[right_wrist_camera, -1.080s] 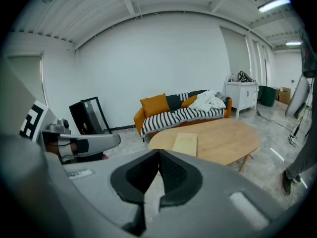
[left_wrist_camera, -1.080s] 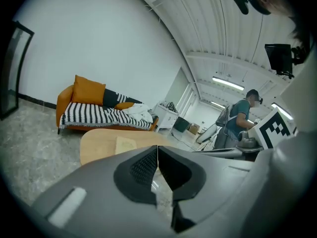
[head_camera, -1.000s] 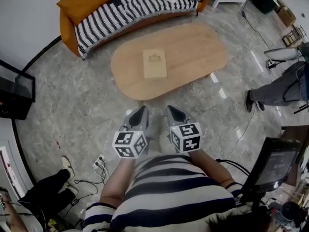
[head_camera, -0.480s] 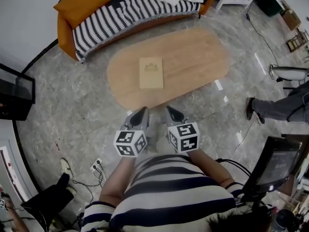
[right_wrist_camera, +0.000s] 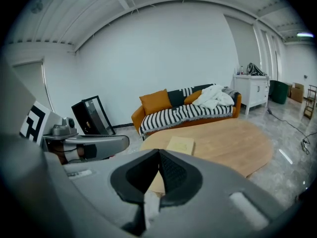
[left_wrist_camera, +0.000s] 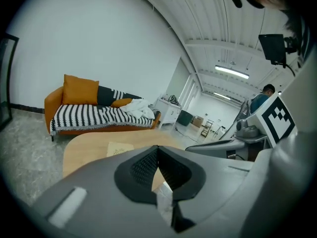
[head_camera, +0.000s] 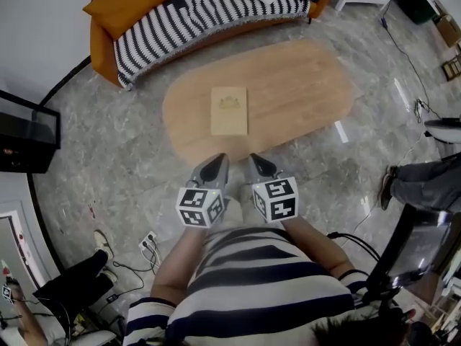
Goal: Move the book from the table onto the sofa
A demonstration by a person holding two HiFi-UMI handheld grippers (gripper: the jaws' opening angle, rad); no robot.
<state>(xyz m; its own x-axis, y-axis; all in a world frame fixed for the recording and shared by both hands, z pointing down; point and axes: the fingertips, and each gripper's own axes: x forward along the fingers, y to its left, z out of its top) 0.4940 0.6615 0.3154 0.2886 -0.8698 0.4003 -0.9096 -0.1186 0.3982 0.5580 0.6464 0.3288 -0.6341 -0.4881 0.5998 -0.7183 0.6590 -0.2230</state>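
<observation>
Grey marble floor (head_camera: 101,157) throughout. Upper left: orange sofa (head_camera: 115,9) with striped throw, well apart from book. Centre: oval wooden table (head_camera: 310,85); book (head_camera: 230,111) lies flat and closed on table's left half. Near table's front edge: left gripper (head_camera: 216,164), jaws fully together, nothing held. Just beside it: right gripper (head_camera: 258,162), jaws likewise together, empty. Neither touches book.

Studio lounge: sofa (head_camera: 180,20), coffee table (head_camera: 302,92)
</observation>
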